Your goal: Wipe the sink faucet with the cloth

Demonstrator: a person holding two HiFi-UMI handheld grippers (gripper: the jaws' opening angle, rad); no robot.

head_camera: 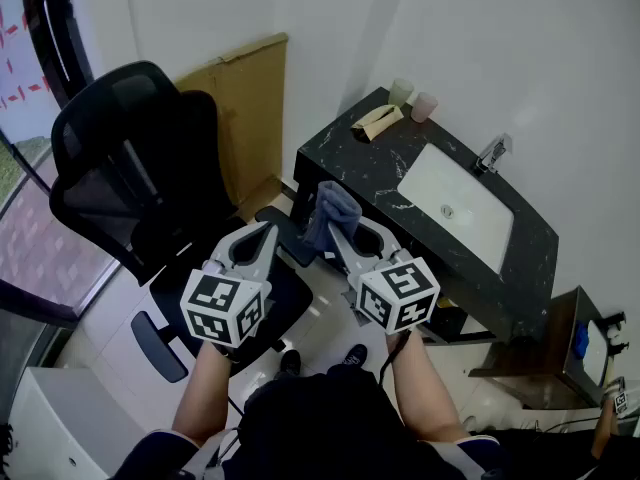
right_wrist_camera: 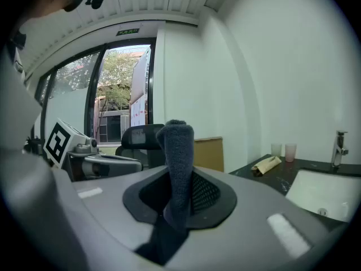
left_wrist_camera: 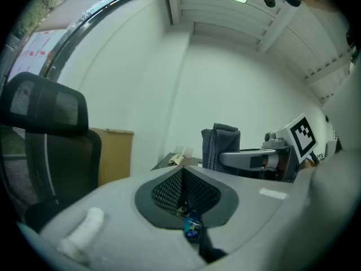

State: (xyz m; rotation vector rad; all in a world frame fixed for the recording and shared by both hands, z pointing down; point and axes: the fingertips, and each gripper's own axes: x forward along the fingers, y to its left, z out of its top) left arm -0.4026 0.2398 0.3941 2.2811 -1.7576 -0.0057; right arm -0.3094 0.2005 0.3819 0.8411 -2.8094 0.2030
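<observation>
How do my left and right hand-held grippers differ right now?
The left hand-held gripper is shut on nothing; the right hand-held gripper clamps the dark cloth, which stands up from its jaws. The left one sits by the black chair, the right one nearer the dark counter. Both are grey and held side by side, pointing forward.

One sink (head_camera: 470, 226), one faucet (head_camera: 492, 154) at the sink's far edge, two cups (head_camera: 400, 91) (head_camera: 424, 106) and one paper packet (head_camera: 377, 120) left of the sink, one cloth (head_camera: 333, 206), two grippers (left gripper (head_camera: 266, 230), right gripper (head_camera: 340, 243)), one office chair (head_camera: 130, 178), one cardboard sheet (head_camera: 245, 108).
</observation>
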